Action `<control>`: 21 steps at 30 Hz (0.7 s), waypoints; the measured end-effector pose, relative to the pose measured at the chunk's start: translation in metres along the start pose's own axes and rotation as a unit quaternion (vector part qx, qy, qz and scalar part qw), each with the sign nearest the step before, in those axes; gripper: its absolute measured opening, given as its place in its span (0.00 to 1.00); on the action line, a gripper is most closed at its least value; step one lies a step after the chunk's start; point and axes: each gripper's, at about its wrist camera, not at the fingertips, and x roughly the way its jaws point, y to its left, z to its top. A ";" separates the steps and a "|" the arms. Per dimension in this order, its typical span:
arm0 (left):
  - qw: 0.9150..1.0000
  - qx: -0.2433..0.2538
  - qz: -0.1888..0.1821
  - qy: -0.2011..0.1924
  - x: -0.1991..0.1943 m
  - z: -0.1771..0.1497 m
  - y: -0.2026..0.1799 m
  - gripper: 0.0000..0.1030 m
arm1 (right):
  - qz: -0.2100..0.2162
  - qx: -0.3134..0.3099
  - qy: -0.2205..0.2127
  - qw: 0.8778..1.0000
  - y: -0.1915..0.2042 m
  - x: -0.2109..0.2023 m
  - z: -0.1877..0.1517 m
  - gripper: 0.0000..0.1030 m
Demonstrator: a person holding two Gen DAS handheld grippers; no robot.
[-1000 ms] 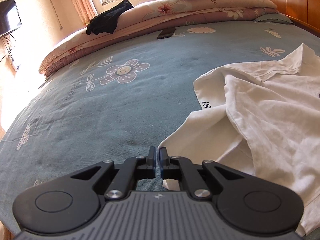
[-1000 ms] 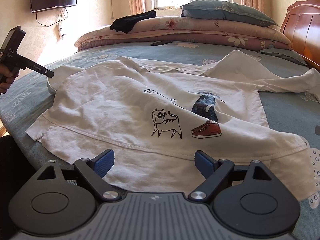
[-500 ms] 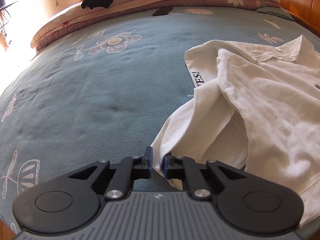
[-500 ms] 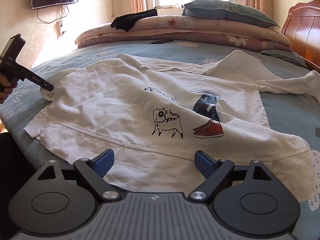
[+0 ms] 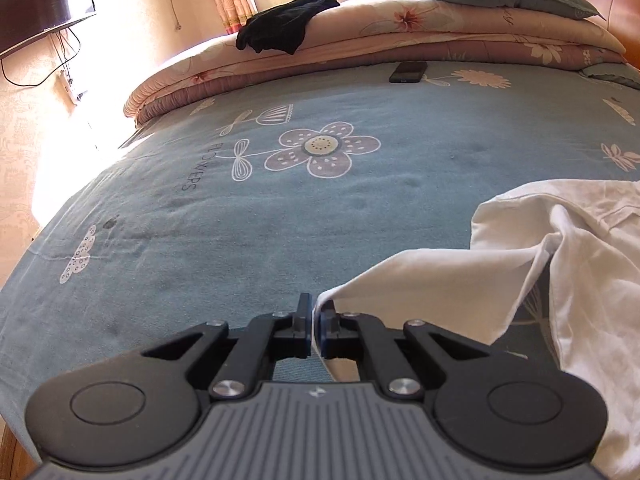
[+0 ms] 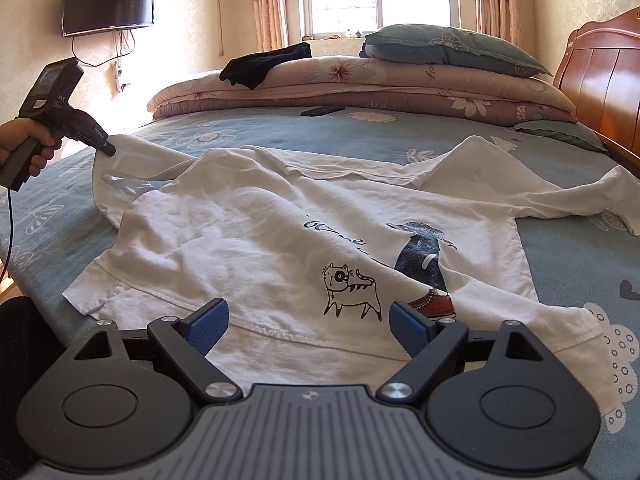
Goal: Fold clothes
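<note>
Where sunlight falls, blue floral bedspread (image 5: 280, 216), stacked quilts (image 6: 360, 88), wall television (image 6: 107, 3)

Left tool (image 5: 315, 322) is clamped tight (cloth pinched between), while right tool (image 6: 309, 326) gapes wide, angled downward.

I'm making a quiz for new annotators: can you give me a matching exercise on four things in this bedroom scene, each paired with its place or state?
Things:
1. left claw
2. right claw
3. black garment
4. phone

Places or states:
A. draped on the folded quilts by the window
B. open, above the hem of the white T-shirt
C. lying flat on the blue bedsheet, in front of the quilts
D. shut on a sleeve of the T-shirt, lifting it

Pairs: 1-D, 2-B, 3-A, 4-C
</note>
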 end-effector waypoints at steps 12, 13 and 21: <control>0.999 0.000 0.031 0.036 0.067 0.046 0.034 0.02 | -0.030 0.022 0.023 0.999 -0.002 0.019 0.004 0.88; 0.999 0.001 0.033 0.037 0.071 0.049 0.034 0.02 | -0.032 0.024 0.024 0.999 -0.002 0.020 0.005 0.88; 0.998 0.011 0.052 0.024 0.093 0.081 0.029 0.03 | -0.042 0.058 0.034 0.997 -0.014 0.031 0.004 0.88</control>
